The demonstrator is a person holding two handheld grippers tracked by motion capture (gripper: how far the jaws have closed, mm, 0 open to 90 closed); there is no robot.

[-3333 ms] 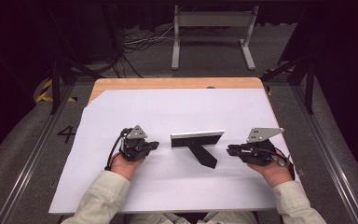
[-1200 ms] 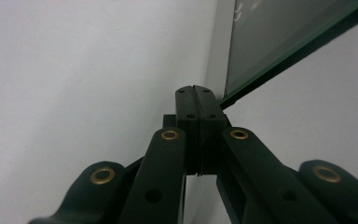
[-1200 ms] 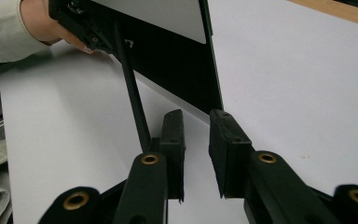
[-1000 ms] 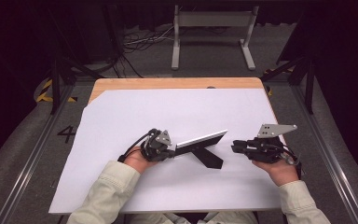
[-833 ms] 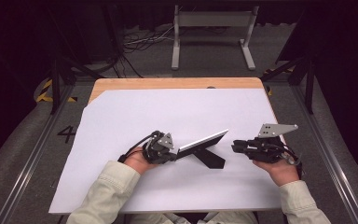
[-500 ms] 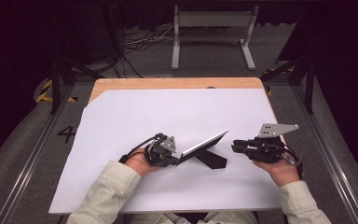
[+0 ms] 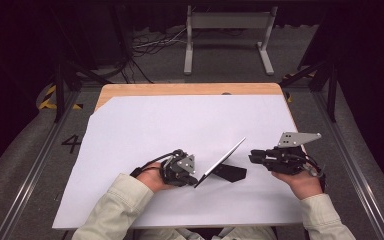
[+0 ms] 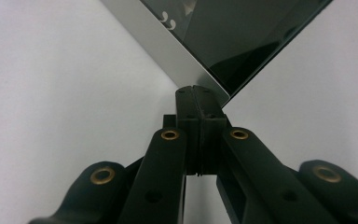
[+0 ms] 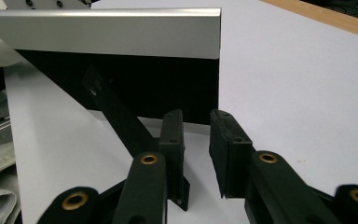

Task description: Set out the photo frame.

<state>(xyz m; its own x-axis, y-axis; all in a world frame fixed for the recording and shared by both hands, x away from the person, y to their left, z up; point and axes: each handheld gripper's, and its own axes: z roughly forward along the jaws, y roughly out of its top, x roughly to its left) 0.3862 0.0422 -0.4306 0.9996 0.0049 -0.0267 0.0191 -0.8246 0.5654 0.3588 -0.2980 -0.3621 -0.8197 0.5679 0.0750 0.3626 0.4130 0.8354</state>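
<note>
A picture frame (image 7: 222, 161) with a silver rim and dark glass stands tilted on the white sheet (image 7: 145, 125), its black stand leg (image 7: 230, 173) lying under it. My left gripper (image 7: 194, 181) is shut on the frame's near corner. In the left gripper view the jaws (image 8: 196, 100) meet on the silver corner of the frame (image 8: 168, 51). My right gripper (image 7: 252, 157) rests just right of the frame and apart from it, jaws a little open with nothing between them. The right gripper view looks past the gripper (image 9: 196, 126) at the frame's black back (image 9: 168, 79) and its stand leg (image 9: 116, 116).
The white sheet covers a wooden tabletop (image 7: 180, 90), whose far edge shows bare. A metal stand (image 7: 227, 35) and cables (image 7: 150, 45) sit on the floor beyond the table. Black rails (image 7: 340, 145) run along both sides.
My left gripper has moved a little right and toward the person with the frame's corner, so the frame stands more steeply angled. The right gripper has stayed put.
</note>
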